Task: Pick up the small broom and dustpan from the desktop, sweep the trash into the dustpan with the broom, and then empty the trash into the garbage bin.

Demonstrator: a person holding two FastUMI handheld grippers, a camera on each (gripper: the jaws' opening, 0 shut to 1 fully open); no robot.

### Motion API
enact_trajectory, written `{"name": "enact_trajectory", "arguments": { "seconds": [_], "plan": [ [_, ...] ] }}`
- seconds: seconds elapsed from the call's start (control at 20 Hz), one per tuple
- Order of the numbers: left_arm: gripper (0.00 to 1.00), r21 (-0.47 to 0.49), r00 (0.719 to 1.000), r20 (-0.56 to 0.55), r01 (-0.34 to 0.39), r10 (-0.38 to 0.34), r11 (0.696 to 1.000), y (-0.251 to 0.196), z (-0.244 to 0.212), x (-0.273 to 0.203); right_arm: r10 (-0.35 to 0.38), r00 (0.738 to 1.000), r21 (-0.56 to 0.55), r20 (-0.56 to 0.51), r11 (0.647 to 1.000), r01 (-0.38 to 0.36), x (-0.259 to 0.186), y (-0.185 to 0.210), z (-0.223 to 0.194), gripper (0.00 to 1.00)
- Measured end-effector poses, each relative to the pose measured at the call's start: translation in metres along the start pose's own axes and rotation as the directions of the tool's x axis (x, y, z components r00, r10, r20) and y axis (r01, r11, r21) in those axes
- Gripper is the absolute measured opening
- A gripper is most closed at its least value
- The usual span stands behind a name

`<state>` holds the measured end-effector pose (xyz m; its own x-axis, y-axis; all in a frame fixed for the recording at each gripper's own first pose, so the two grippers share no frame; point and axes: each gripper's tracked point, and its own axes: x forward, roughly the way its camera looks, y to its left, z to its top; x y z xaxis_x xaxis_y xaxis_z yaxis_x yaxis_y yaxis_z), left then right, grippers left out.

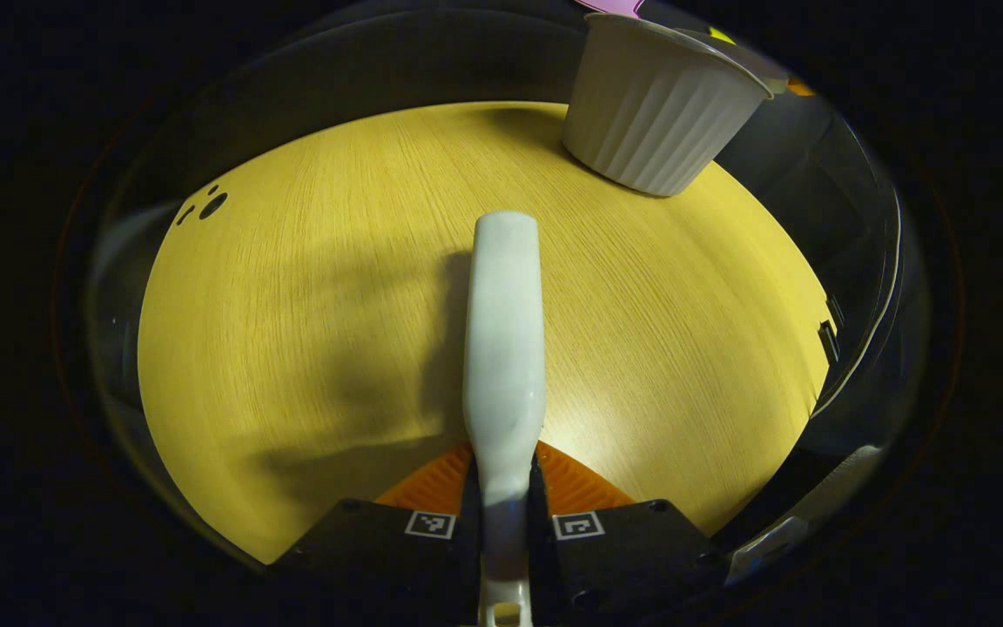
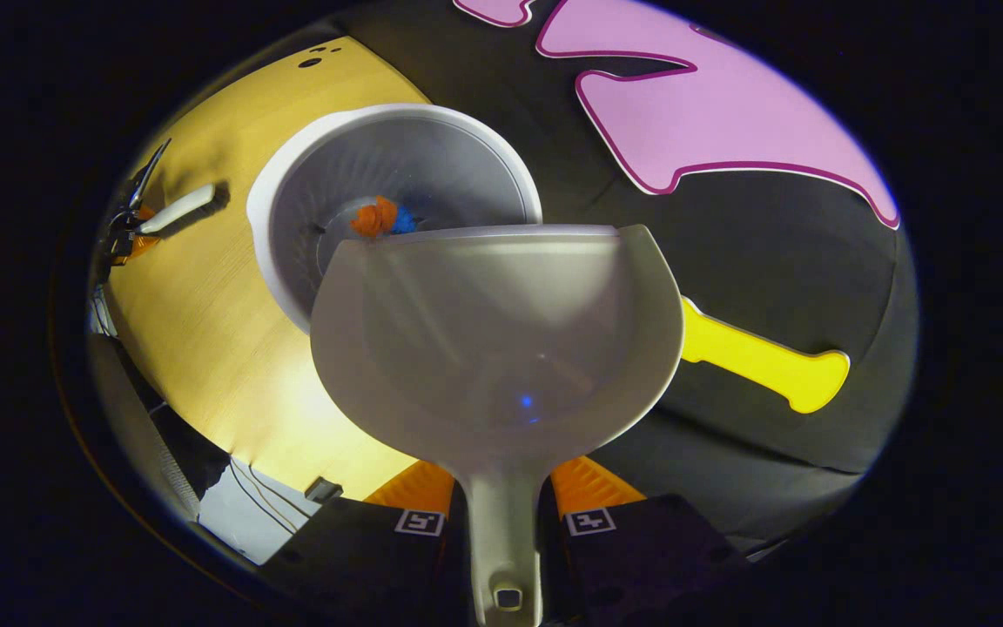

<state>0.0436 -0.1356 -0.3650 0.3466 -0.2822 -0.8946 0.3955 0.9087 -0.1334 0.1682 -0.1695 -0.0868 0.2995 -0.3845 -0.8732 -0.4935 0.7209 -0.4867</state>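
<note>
In the left gripper view my left gripper [image 1: 501, 496] is shut on the small white broom [image 1: 504, 340], which points forward over the yellow desktop [image 1: 292, 305]. The white ribbed garbage bin [image 1: 654, 113] stands at the far right of the desk. In the right gripper view my right gripper [image 2: 501, 514] is shut on the handle of the pale grey dustpan [image 2: 501, 340], held above and just in front of the bin [image 2: 397, 165]. Orange and blue trash [image 2: 380, 218] lies at the bin's bottom. Farther left, the other gripper [image 2: 127, 239] holds the broom [image 2: 178, 209].
Small dark holes [image 1: 212, 205] mark the desk's far left corner. A black clip [image 1: 828, 335] sits on the desk's right edge. Beyond the near edge hang cables [image 2: 249, 496] beside a small black part [image 2: 324, 489]. The bin stands close to the booth's wall.
</note>
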Motion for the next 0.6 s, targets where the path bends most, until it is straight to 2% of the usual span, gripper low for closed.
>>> {"name": "enact_trajectory", "arguments": {
  "seconds": [0.15, 0.3, 0.5, 0.55, 0.6],
  "plan": [
    [0.26, -0.017, 1.000, 0.013, -0.018, 0.019, 1.000, 0.001, 0.001, 0.000, -0.018, 0.999, 0.043, 0.036, 0.999, 0.016, 0.000, 0.000, -0.003, 0.36],
    [0.27, -0.029, 0.999, 0.011, -0.035, 0.035, 0.999, 0.002, 0.002, -0.001, 0.018, 0.990, 0.190, 0.143, 0.981, -0.045, -0.005, 0.014, -0.004, 0.36],
    [0.27, 0.003, 0.998, -0.007, -0.057, 0.057, 0.998, 0.004, 0.004, -0.001, 0.054, 0.949, 0.377, 0.310, 0.909, -0.175, -0.028, 0.036, -0.016, 0.36],
    [0.27, 0.017, 0.998, -0.012, -0.056, 0.056, 0.998, 0.004, 0.004, -0.002, 0.076, 0.922, 0.424, 0.380, 0.871, -0.247, -0.042, 0.054, -0.024, 0.36],
    [0.27, 0.030, 0.998, -0.021, -0.060, 0.061, 0.998, 0.006, 0.004, -0.002, 0.084, 0.906, 0.443, 0.416, 0.851, -0.282, -0.051, 0.065, -0.030, 0.34]
  ]
}}
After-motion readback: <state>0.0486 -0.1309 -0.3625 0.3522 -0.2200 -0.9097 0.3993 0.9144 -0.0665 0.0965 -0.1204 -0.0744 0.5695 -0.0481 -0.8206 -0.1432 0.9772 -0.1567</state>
